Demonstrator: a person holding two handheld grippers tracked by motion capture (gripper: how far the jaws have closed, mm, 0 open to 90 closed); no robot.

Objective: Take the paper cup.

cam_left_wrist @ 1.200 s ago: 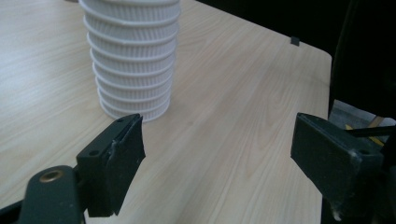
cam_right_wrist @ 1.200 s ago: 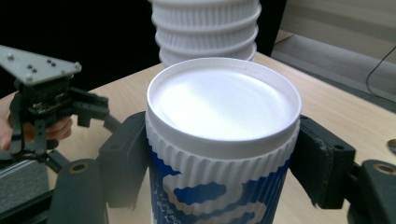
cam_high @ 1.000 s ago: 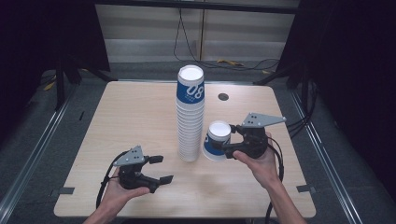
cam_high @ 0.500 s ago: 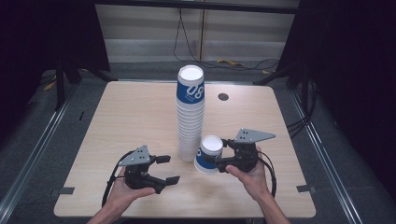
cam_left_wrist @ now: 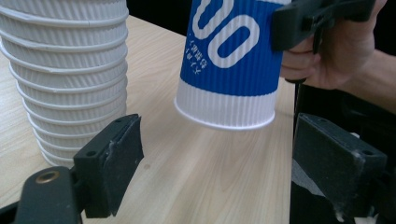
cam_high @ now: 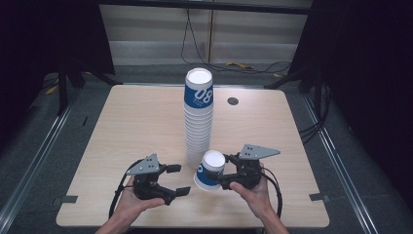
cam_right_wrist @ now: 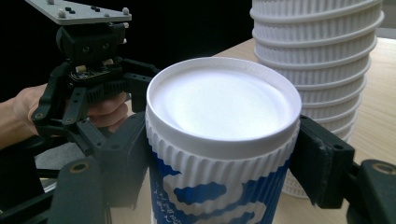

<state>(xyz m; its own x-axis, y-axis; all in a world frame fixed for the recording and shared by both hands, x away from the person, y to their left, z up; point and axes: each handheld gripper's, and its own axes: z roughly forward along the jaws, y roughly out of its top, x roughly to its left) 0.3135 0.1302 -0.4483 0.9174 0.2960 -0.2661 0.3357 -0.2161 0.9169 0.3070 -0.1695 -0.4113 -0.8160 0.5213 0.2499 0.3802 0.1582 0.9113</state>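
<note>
A tall stack of white ribbed paper cups (cam_high: 198, 117) with a blue "08" cup on top stands mid-table. Just in front of it, my right gripper (cam_high: 217, 176) is shut on a single blue-and-white cup (cam_high: 211, 170), held upside down with its wide rim low over the wood. In the right gripper view both jaws press the cup (cam_right_wrist: 223, 140) on its sides, and the stack (cam_right_wrist: 322, 60) rises behind. My left gripper (cam_high: 177, 180) is open and holds nothing, a short way left of the cup. In the left gripper view the cup (cam_left_wrist: 231, 65) hangs ahead between the open jaws.
A small dark round grommet (cam_high: 233, 101) sits in the table (cam_high: 131, 122) behind the stack. The front edge runs close below both hands. Tape marks (cam_high: 64, 200) lie at the front corners. Cables cross the floor behind the table.
My right gripper has carried the cup from the right of the stack forward and left, to in front of it, close to the left gripper. The left gripper shifted slightly right.
</note>
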